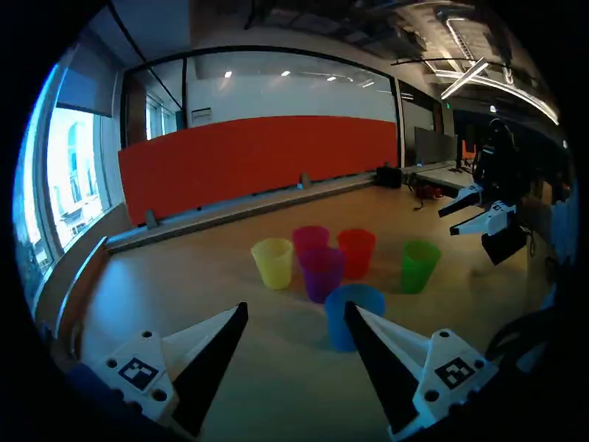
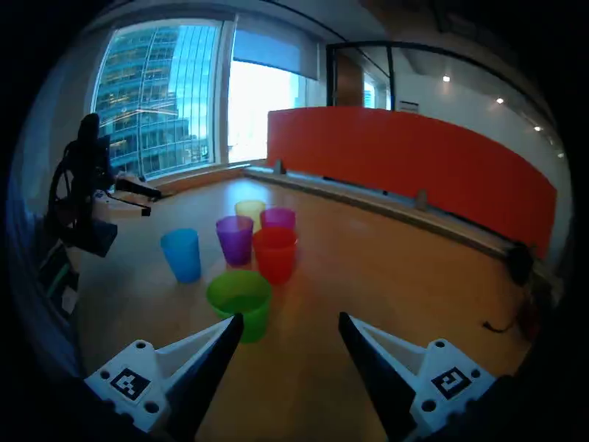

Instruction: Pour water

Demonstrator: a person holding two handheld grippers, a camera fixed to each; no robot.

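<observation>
Several plastic cups stand clustered on a wooden table (image 1: 221,280). In the left gripper view they are yellow (image 1: 273,261), pink (image 1: 311,237), red (image 1: 357,250), purple (image 1: 322,272), green (image 1: 420,264) and blue (image 1: 353,300). The blue cup is nearest, just beyond my open left gripper (image 1: 294,313), whose right finger partly covers it. My right gripper (image 1: 445,225) hovers open at the far right. In the right gripper view, my right gripper (image 2: 288,318) is open and empty, with the green cup (image 2: 239,298) just ahead of its left finger. Blue (image 2: 181,254), purple (image 2: 235,239) and red (image 2: 274,253) cups stand behind it. The left gripper (image 2: 154,204) shows far left.
A long orange partition (image 1: 258,158) runs along the table's far edge. Tall windows (image 2: 169,103) lie beyond it. A black object (image 2: 519,261) and a cable (image 2: 508,324) sit near the table's right end. Bare tabletop (image 2: 383,280) stretches right of the cups.
</observation>
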